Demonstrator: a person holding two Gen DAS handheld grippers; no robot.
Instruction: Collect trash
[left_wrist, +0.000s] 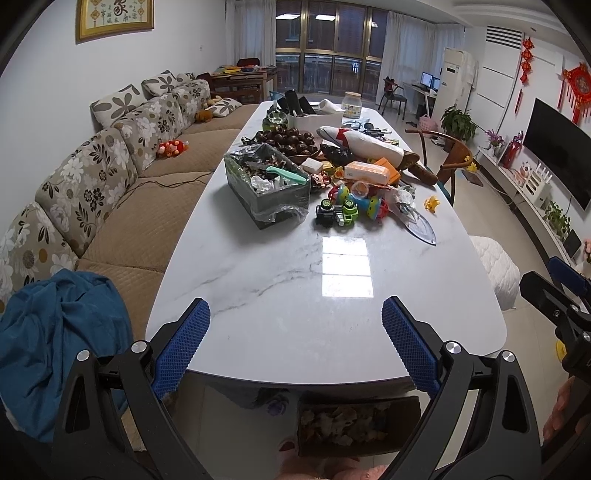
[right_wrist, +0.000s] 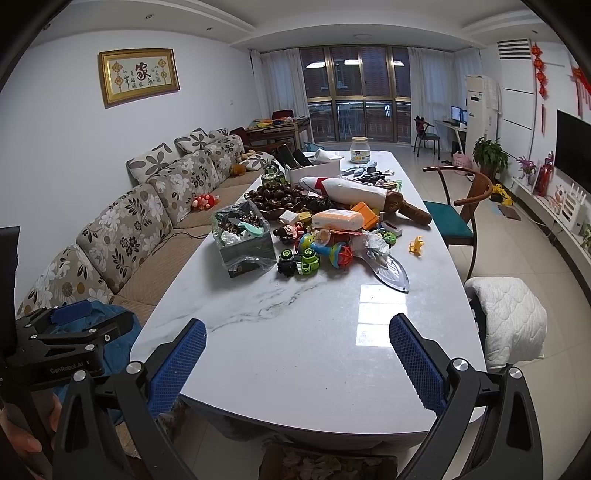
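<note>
A grey bin (left_wrist: 271, 190) lined with clear plastic stands mid-table, holding shells, wrappers and a teal knife; it also shows in the right wrist view (right_wrist: 245, 242). Crumpled wrappers (left_wrist: 400, 197) lie among toys to its right, and show in the right wrist view (right_wrist: 376, 245). My left gripper (left_wrist: 295, 321) is open and empty over the near table edge. My right gripper (right_wrist: 297, 341) is open and empty, also at the near edge. A second bin (left_wrist: 354, 421) of scraps sits on the floor under the table edge.
The white marble table (left_wrist: 332, 288) carries toy cars (left_wrist: 336, 214), a plush rocket (left_wrist: 365, 142), a bowl of chestnuts (left_wrist: 288, 140) and an orange pack (left_wrist: 367, 171). A floral sofa (left_wrist: 110, 177) runs along the left. A wooden chair (right_wrist: 458, 214) stands on the right.
</note>
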